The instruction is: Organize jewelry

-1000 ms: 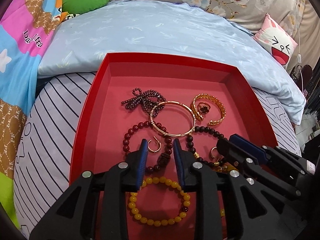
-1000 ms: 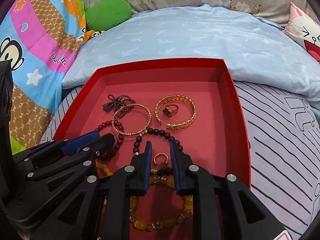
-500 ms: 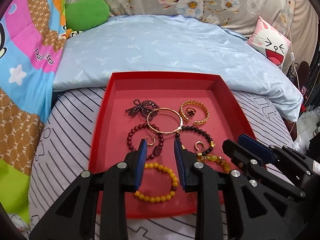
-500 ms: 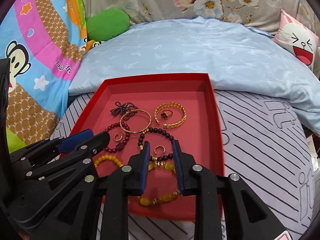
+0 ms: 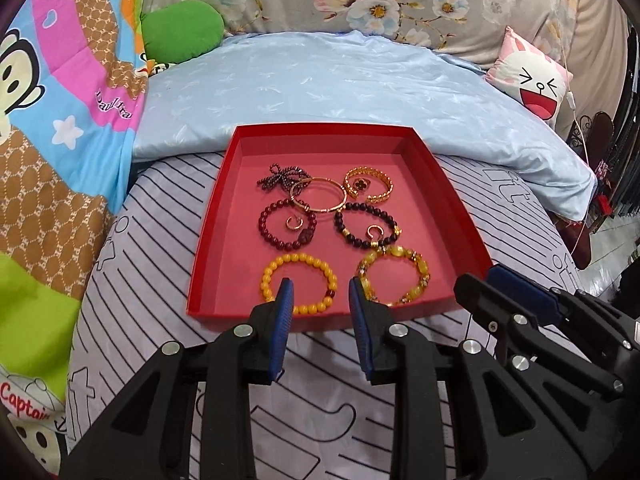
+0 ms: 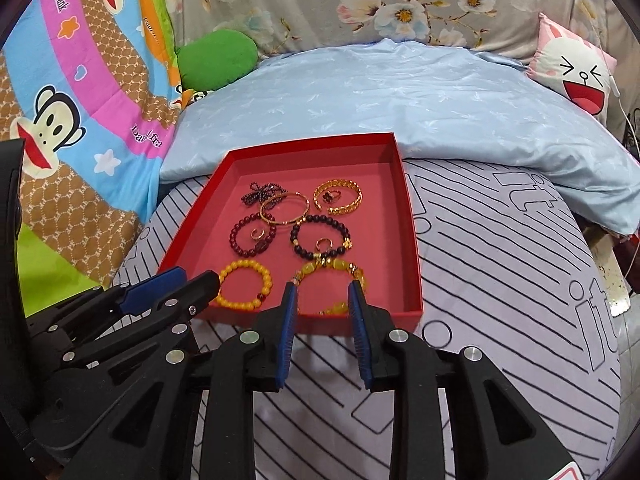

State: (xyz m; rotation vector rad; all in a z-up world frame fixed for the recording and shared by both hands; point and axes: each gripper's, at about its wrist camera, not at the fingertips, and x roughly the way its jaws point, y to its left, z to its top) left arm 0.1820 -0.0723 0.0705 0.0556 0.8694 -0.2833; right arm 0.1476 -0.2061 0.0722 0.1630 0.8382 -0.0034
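A red tray (image 5: 208, 232) (image 6: 412, 240) lies on the striped bedcover and holds several pieces of jewelry in rows: a dark bead bow (image 5: 280, 176), a thin gold bangle (image 5: 319, 199), a gold chain cuff (image 5: 368, 185) with a ring inside, a dark red bead bracelet (image 5: 286, 229), a black bead bracelet (image 5: 366, 226), a yellow bead bracelet (image 5: 300, 286) (image 6: 244, 286) and an amber bracelet (image 5: 394, 274). My left gripper (image 5: 320, 292) is open and empty, above the tray's near edge. My right gripper (image 6: 322, 294) is open and empty at the same edge.
A light blue quilt (image 5: 320, 84) lies behind the tray. A green cushion (image 5: 182, 30) and a cartoon blanket (image 5: 52, 100) are at the left. A pink-and-white face pillow (image 5: 532, 80) is at the right. The bed's right edge drops off by a cable.
Both grippers have pulled back and up from inside the tray to its near edge. The jewelry has not moved.
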